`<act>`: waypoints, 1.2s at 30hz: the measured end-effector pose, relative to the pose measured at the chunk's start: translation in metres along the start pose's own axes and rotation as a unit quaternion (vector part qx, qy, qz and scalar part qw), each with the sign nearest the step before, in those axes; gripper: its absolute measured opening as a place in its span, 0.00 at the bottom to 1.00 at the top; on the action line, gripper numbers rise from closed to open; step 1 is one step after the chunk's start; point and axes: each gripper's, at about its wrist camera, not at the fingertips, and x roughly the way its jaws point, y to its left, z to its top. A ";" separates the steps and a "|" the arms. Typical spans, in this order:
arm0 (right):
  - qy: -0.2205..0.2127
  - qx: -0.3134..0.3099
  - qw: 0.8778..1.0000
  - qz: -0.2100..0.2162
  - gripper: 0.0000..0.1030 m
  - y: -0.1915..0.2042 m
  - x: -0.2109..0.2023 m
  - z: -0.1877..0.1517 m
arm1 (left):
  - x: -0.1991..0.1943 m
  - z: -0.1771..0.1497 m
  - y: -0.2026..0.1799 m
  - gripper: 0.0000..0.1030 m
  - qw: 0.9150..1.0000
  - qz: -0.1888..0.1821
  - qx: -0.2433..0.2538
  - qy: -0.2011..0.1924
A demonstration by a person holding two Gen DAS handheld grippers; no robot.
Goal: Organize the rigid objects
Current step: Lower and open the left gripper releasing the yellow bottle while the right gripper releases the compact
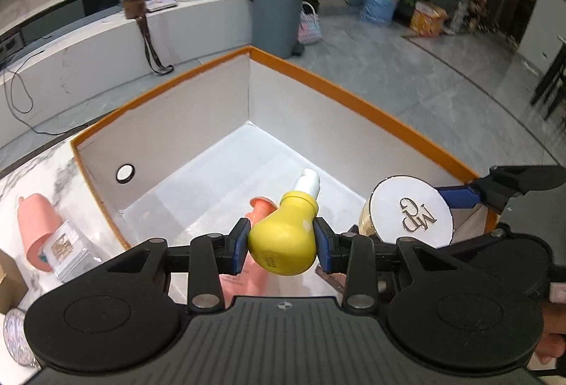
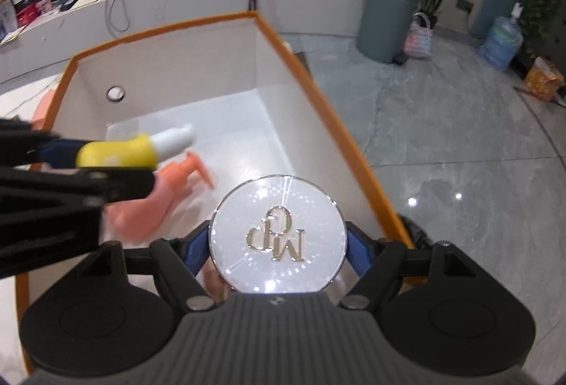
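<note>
My left gripper [image 1: 282, 243] is shut on a yellow bulb-shaped bottle [image 1: 283, 240] with a white pump top, held over the near end of a white box with an orange rim [image 1: 339, 95]. My right gripper [image 2: 278, 243] is shut on a round jar with a white monogrammed lid [image 2: 278, 238], beside the yellow bottle [image 2: 120, 151] and over the same box [image 2: 318, 109]. The jar also shows in the left wrist view [image 1: 410, 211]. A pink pump bottle [image 2: 159, 194] lies on the box floor beneath both grippers; it shows in the left wrist view [image 1: 254, 215] too.
On the marble table left of the box lie a pink tube [image 1: 37, 229], a clear plastic case [image 1: 69, 248], a brown carton edge [image 1: 9, 282] and a glittery disc [image 1: 16, 337]. Beyond are a white counter [image 1: 106, 41], a grey bin [image 1: 277, 17] and grey floor.
</note>
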 end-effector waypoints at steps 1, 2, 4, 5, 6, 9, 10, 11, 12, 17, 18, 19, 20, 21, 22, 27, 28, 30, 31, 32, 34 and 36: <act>0.002 -0.009 1.000 0.004 0.73 0.002 0.000 -0.001 | 0.002 -0.001 -0.002 0.42 1.000 -0.001 0.006 0.006; 0.005 -0.019 1.000 0.004 0.73 0.005 0.001 -0.001 | 0.006 -0.002 -0.002 0.42 1.000 -0.001 0.011 0.012; 0.014 -0.034 0.999 0.007 0.73 0.009 0.003 -0.001 | 0.010 -0.004 -0.004 0.42 1.000 -0.001 0.021 0.021; 0.019 -0.041 0.999 0.010 0.73 0.011 0.005 -0.002 | 0.012 -0.005 -0.006 0.42 0.999 -0.001 0.026 0.024; 0.025 -0.049 0.998 0.010 0.73 0.013 0.007 -0.003 | 0.014 -0.005 -0.008 0.42 0.999 -0.001 0.029 0.027; 0.038 -0.072 0.997 0.002 0.73 0.017 0.013 -0.006 | 0.017 -0.006 -0.012 0.42 0.999 -0.002 0.040 0.033; 0.041 -0.076 0.996 0.000 0.73 0.018 0.014 -0.006 | 0.018 -0.007 -0.014 0.42 0.998 -0.002 0.044 0.034; 0.043 -0.077 0.996 0.000 0.73 0.018 0.015 -0.006 | 0.019 -0.006 -0.016 0.42 0.998 -0.002 0.049 0.035; 0.045 -0.078 0.996 0.000 0.73 0.017 0.016 -0.005 | 0.019 -0.007 -0.018 0.42 0.998 -0.002 0.053 0.036; 0.052 -0.083 0.995 -0.007 0.73 0.018 0.019 -0.005 | 0.025 -0.011 -0.024 0.42 0.997 0.000 0.070 0.045; 0.054 -0.088 0.995 -0.009 0.73 0.020 0.020 -0.005 | 0.026 -0.011 -0.025 0.42 0.996 0.000 0.071 0.048; 0.056 -0.093 0.994 -0.012 0.73 0.021 0.021 -0.006 | 0.027 -0.012 -0.025 0.42 0.996 0.000 0.070 0.049; 0.058 -0.097 0.994 -0.014 0.73 0.023 0.022 -0.005 | 0.027 -0.012 -0.024 0.42 0.996 -0.001 0.067 0.050; 0.059 -0.098 0.993 -0.014 0.73 0.024 0.022 -0.005 | 0.027 -0.012 -0.024 0.42 0.996 -0.002 0.067 0.051; 0.059 -0.097 0.993 -0.013 0.73 0.024 0.021 -0.006 | 0.027 -0.012 -0.023 0.42 0.996 -0.001 0.067 0.051; 0.060 -0.095 0.994 -0.011 0.73 0.022 0.023 -0.002 | 0.025 -0.011 -0.022 0.47 0.997 -0.005 0.061 0.048; 0.060 -0.095 0.994 -0.012 0.73 0.023 0.023 -0.002 | 0.025 -0.012 -0.021 0.49 0.997 -0.006 0.059 0.047; 0.060 -0.096 0.993 -0.014 0.73 0.023 0.023 -0.002 | 0.024 -0.012 -0.021 0.54 0.997 -0.007 0.057 0.045; 0.061 -0.097 0.993 -0.014 0.73 0.023 0.023 -0.002 | 0.024 -0.012 -0.020 0.54 0.997 -0.007 0.057 0.044; 0.061 -0.098 0.993 -0.015 0.73 0.025 0.023 -0.003 | 0.024 -0.011 -0.021 0.55 0.997 -0.007 0.057 0.044; 0.064 -0.102 0.993 -0.017 0.74 0.027 0.024 -0.003 | 0.023 -0.010 -0.021 0.55 0.998 -0.006 0.055 0.042; 0.064 -0.106 0.992 -0.018 0.75 0.028 0.023 -0.004 | 0.022 -0.009 -0.021 0.56 0.998 -0.006 0.053 0.039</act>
